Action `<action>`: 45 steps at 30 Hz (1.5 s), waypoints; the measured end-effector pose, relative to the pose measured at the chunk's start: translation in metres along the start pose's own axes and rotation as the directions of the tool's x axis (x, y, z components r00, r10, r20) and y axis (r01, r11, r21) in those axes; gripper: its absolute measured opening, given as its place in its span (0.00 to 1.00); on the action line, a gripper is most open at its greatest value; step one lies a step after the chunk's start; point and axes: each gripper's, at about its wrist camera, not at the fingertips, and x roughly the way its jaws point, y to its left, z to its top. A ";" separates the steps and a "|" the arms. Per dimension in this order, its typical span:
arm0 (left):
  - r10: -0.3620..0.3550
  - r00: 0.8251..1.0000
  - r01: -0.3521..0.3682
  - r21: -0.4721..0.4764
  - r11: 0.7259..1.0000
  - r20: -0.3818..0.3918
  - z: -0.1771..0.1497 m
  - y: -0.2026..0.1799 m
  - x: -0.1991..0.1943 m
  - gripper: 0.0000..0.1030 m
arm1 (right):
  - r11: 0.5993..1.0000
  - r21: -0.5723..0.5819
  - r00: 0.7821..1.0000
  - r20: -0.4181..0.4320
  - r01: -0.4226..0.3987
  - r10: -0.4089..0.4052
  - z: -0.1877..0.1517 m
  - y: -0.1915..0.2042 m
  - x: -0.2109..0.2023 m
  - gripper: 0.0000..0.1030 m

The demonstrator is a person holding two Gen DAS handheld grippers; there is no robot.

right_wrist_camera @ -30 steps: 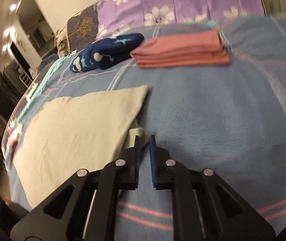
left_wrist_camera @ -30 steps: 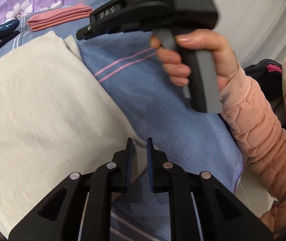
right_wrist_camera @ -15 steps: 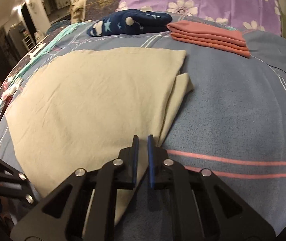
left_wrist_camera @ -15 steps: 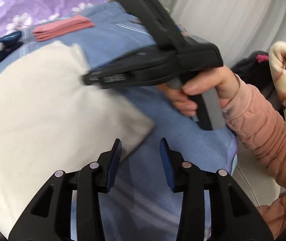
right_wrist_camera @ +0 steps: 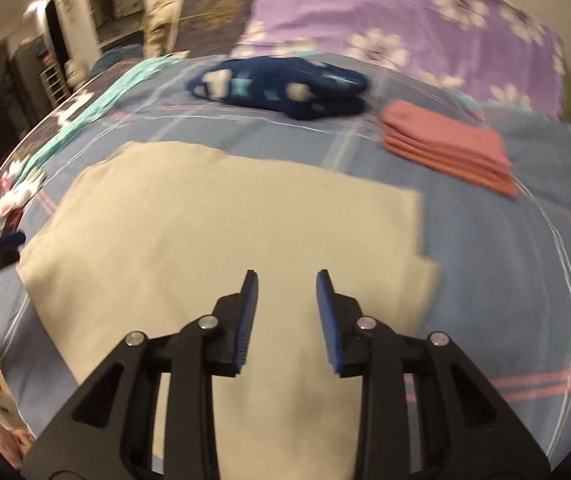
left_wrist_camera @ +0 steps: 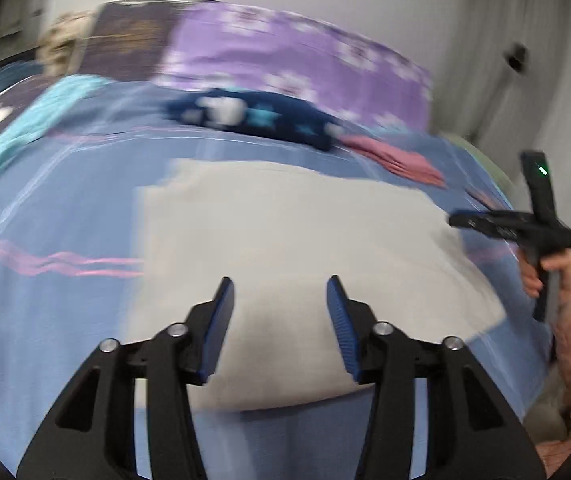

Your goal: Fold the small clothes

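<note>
Cream folded cloth [right_wrist_camera: 221, 248] lies flat on my blue striped bedspread [right_wrist_camera: 505, 280], under both claws. My left gripper [left_wrist_camera: 280, 304] and right gripper [right_wrist_camera: 287, 300], pinched shut on its edge a second ago, now gape wide and empty. Beyond: one pink folded stack [right_wrist_camera: 445, 148], one navy star-print garment [right_wrist_camera: 277, 84]. No readable writing.

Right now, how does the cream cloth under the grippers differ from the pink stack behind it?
The cream cloth lies spread wide in a thin layer or two; the pink stack is compactly folded into several layers. The cream cloth sits nearest, beneath both open grippers; the pink stack rests farther back, beside the navy garment. Both lie on the blue blanket.
</note>
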 end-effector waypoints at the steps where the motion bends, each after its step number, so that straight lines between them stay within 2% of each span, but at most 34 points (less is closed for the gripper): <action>1: 0.018 1.000 -0.018 -0.027 0.999 0.003 -0.004 0.015 -0.006 0.34 | 0.999 -0.030 1.000 -0.011 -0.019 0.018 0.008 0.017 0.008 0.31; 4: 0.032 0.999 -0.032 -0.083 0.996 0.000 -0.008 0.050 -0.009 0.22 | 0.993 -0.103 0.998 -0.036 -0.054 0.051 0.026 0.061 0.026 0.34; 9: 0.070 0.997 -0.072 -0.124 0.990 -0.019 -0.025 0.088 -0.005 0.19 | 0.968 -0.226 0.993 -0.071 -0.113 0.099 0.059 0.139 0.053 0.40; 11: 0.049 0.998 -0.055 -0.137 0.989 -0.042 -0.023 0.108 0.003 0.19 | 0.957 -0.265 0.991 -0.083 -0.121 0.103 0.067 0.162 0.060 0.43; 13: -0.004 0.997 -0.008 -0.159 0.987 -0.078 -0.025 0.120 0.016 0.19 | 0.943 -0.306 0.990 -0.100 -0.129 0.103 0.074 0.187 0.068 0.46; 14: -0.065 0.994 0.048 -0.174 0.984 -0.092 -0.025 0.124 0.021 0.20 | 0.939 -0.318 0.989 -0.108 -0.134 0.104 0.076 0.196 0.071 0.47; 16: -0.148 0.985 0.133 -0.162 0.978 -0.085 -0.025 0.123 0.023 0.38 | 0.932 -0.333 0.987 -0.124 -0.140 0.104 0.080 0.209 0.079 0.51; 18: -0.201 0.975 0.190 -0.121 0.974 -0.089 -0.025 0.115 0.024 0.41 | 0.929 -0.335 0.983 -0.149 -0.155 0.111 0.087 0.223 0.090 0.52; 20: -0.210 0.972 0.200 -0.101 0.975 -0.106 -0.024 0.109 0.028 0.41 | 0.932 -0.320 0.978 -0.171 -0.169 0.119 0.096 0.235 0.102 0.52; 24: -0.266 0.959 0.254 -0.128 0.959 -0.094 -0.022 0.107 0.030 0.43 | 0.941 -0.272 0.965 -0.216 -0.203 0.145 0.118 0.259 0.129 0.52; 27: -0.280 0.956 0.267 -0.133 0.955 -0.091 -0.020 0.104 0.033 0.48 | 0.936 -0.305 0.969 -0.219 -0.175 0.109 0.133 0.280 0.148 0.52; 31: -0.289 0.952 0.275 -0.133 0.952 -0.101 -0.020 0.100 0.036 0.48 | 0.920 -0.367 0.969 -0.241 -0.137 0.048 0.144 0.303 0.175 0.53; 32: -0.284 0.952 0.269 -0.132 0.954 -0.112 -0.021 0.098 0.038 0.45 | 0.914 -0.387 0.970 -0.242 -0.118 0.023 0.144 0.307 0.181 0.53; 33: -0.280 0.953 0.265 -0.132 0.955 -0.115 -0.021 0.098 0.038 0.31 | 0.902 -0.422 0.969 -0.247 -0.088 -0.021 0.142 0.314 0.192 0.53; 34: -0.284 0.951 0.266 -0.139 0.954 -0.122 -0.022 0.098 0.039 0.15 | 0.896 -0.438 0.966 -0.255 -0.077 -0.042 0.141 0.317 0.199 0.31; 35: -0.291 0.949 0.272 -0.150 0.951 -0.124 -0.023 0.099 0.039 0.13 | 0.888 -0.455 0.962 -0.264 -0.063 -0.067 0.139 0.320 0.205 0.07; 36: -0.288 0.950 0.268 -0.157 0.950 -0.118 -0.024 0.100 0.038 0.11 | 0.892 -0.447 0.961 -0.270 -0.062 -0.068 0.139 0.320 0.209 0.04; 39: -0.264 0.959 0.245 -0.166 0.955 -0.103 -0.029 0.101 0.031 0.05 | 0.927 -0.366 0.973 -0.232 -0.079 -0.009 0.149 0.308 0.207 0.03; 42: -0.257 0.960 0.236 -0.173 0.956 -0.109 -0.036 0.104 0.026 0.03 | 0.949 -0.258 0.959 -0.260 -0.180 0.111 0.154 0.290 0.211 0.04; 44: -0.268 0.958 0.247 -0.182 0.952 -0.101 -0.039 0.108 0.022 0.03 | 0.959 -0.223 0.968 -0.220 -0.173 0.123 0.152 0.280 0.199 0.13; 45: -0.274 0.957 0.252 -0.191 0.949 -0.095 -0.041 0.111 0.019 0.03 | 0.962 -0.218 0.973 -0.199 -0.162 0.119 0.150 0.276 0.190 0.24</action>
